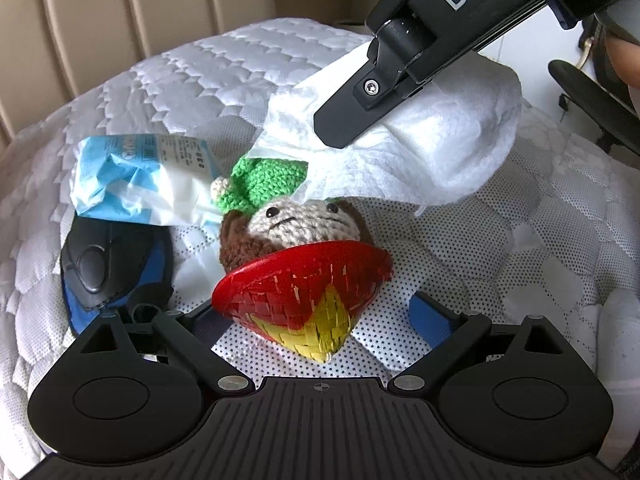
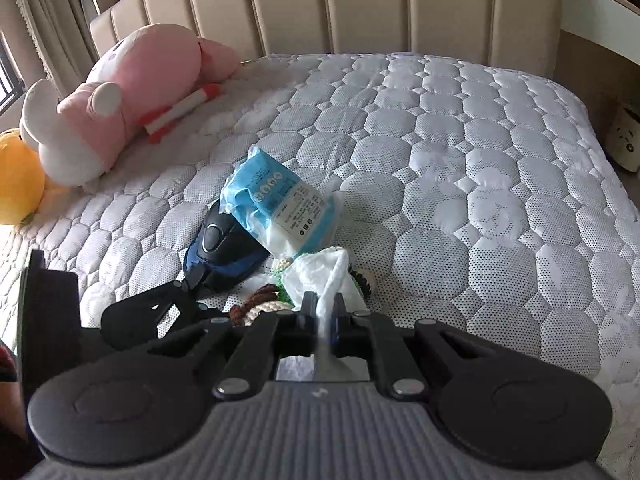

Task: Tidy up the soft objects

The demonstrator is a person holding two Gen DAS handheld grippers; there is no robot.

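My right gripper is shut on a white tissue, which hangs over the pile; in the left wrist view it reaches in from the upper right with the tissue draped under it. My left gripper is open, its jaws spread wide on either side of a shiny red and yellow cone. Behind the cone lies a crochet doll with brown hair and a green hat. A blue tissue packet and a black and blue mouse-shaped object lie to the left.
Everything lies on a white quilted mattress. A pink plush and a yellow plush rest at the far left by the beige headboard. The left gripper sits close beside the right one.
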